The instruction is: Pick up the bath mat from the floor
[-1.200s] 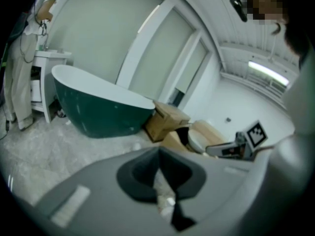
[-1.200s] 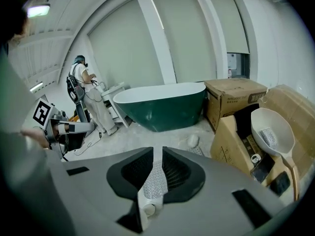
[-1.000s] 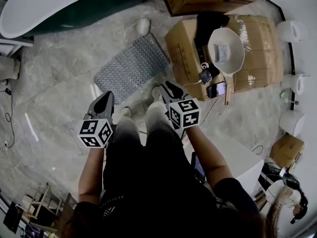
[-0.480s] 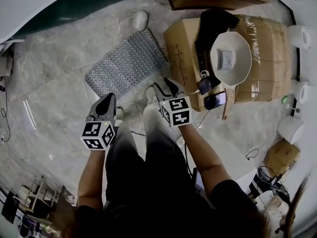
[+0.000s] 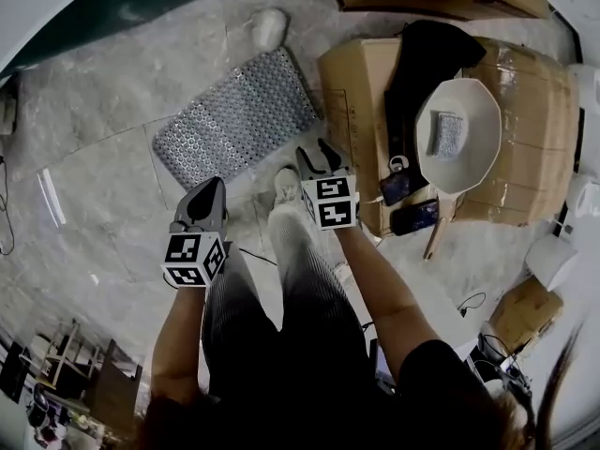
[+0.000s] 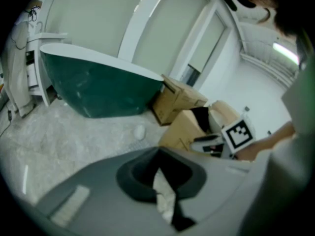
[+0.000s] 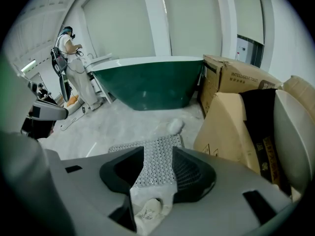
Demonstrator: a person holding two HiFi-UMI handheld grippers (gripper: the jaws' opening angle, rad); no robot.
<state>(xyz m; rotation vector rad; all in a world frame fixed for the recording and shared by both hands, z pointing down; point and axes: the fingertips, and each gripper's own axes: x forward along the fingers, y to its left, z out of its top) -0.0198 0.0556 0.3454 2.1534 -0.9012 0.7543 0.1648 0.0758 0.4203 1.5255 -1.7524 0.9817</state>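
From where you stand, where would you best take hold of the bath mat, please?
Take its near long edge, at the two corners, coming down from your side. The bath mat lies flat and thin on the floor, so only an edge can be pinched; the cardboard box crowds its right end.

Head camera sat above the person [image 5: 281,345], looking steeply down on the left gripper [image 5: 212,187], the right gripper [image 5: 317,152] and the pale marbled floor [image 5: 103,157] ahead of both. Each gripper camera rode behind its own jaws, low, facing forward. Both took in the dark green, white-rimmed bathtub [image 6: 98,92] [image 7: 147,85] and brown cardboard boxes [image 6: 179,100] [image 7: 236,80] ahead. The grey perforated bath mat [image 7: 156,162] [image 5: 234,120], just beyond the right gripper, showed in the head view also.
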